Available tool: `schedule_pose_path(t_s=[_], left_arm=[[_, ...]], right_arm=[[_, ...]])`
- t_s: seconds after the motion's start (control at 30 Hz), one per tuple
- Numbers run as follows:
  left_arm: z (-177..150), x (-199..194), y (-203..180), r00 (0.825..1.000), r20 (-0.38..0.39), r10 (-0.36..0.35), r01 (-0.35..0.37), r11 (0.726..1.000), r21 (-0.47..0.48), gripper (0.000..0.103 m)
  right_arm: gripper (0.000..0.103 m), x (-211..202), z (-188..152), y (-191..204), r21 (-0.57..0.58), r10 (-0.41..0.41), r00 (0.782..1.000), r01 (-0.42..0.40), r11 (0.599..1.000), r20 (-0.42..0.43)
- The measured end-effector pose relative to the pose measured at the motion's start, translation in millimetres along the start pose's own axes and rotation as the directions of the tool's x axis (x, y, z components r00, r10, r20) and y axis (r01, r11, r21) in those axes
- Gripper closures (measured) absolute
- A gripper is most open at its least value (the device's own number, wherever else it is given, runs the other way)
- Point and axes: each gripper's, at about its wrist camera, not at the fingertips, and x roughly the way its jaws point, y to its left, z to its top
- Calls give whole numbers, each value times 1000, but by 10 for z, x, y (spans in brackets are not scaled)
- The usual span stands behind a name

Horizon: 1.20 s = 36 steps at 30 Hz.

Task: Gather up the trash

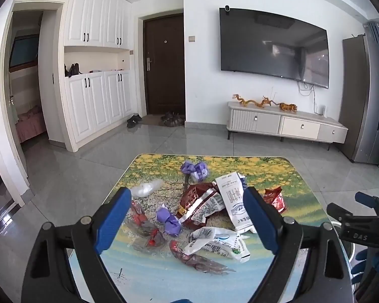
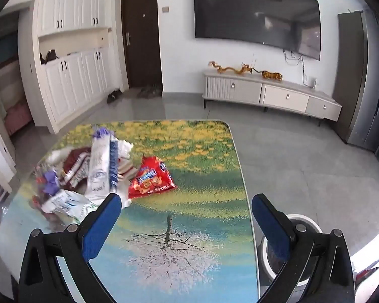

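I am holding my left gripper (image 1: pixel 186 221) with its fingers spread wide and empty, hovering over the trash (image 1: pixel 204 209) piled on the desk (image 1: pixel 285 176); my right gripper (image 2: pixel 186 224) is likewise gaping and gripping nothing, over bare desk with the pile off at its ten o'clock. Everything here is looking light, thin and crinkly, so I am judging it will slide and spring back rather than resist. The white carton (image 1: pixel 233 202) is looking flattened but stiffest, best pinched across its long edges. The dark red wrapper (image 1: pixel 197 199) and the red bag (image 2: pixel 151 176) are glossy film, likely slippery, so I am favouring a crumpled fold or a sealed seam. The purple wads (image 1: pixel 169 221) are soft and bunched, easy to nip at the middle. The clear plastic (image 1: pixel 146 189), at eleven o'clock of the heap, is hard to make out against the printed top. My own fingers are covering parts of the pile, the right view is smearing it with blur, and the white bin (image 2: pixel 272 257) at five o'clock is showing only part of its rim, so I cannot tell what is inside.
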Motion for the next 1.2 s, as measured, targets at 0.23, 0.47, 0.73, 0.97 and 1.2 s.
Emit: schedule_pose_path(t_s=[0.23,0.47,0.73,0.97,1.2], left_arm=[[9,-87,-71,1000,19,-11,11,1000,5,13],[-3,-151,-102,999,36,-10,9,1000,11,13],[25,-197,-61,999,32,-19,19,1000,-8,13],[45,-237,-19,999,44,-3,4,1000,-15,13],[49,-273,-8,998,61,4,-3,1000,-19,13]], right_arm=[[0,-342,58,60,-22,-32,997,34,999,76],[0,-605,113,16,12,-76,986,75,997,147],[0,-705,122,-26,32,-101,979,97,995,175],[0,-768,141,-20,25,-123,973,120,992,193],[0,-883,137,-81,56,-154,958,144,988,244]])
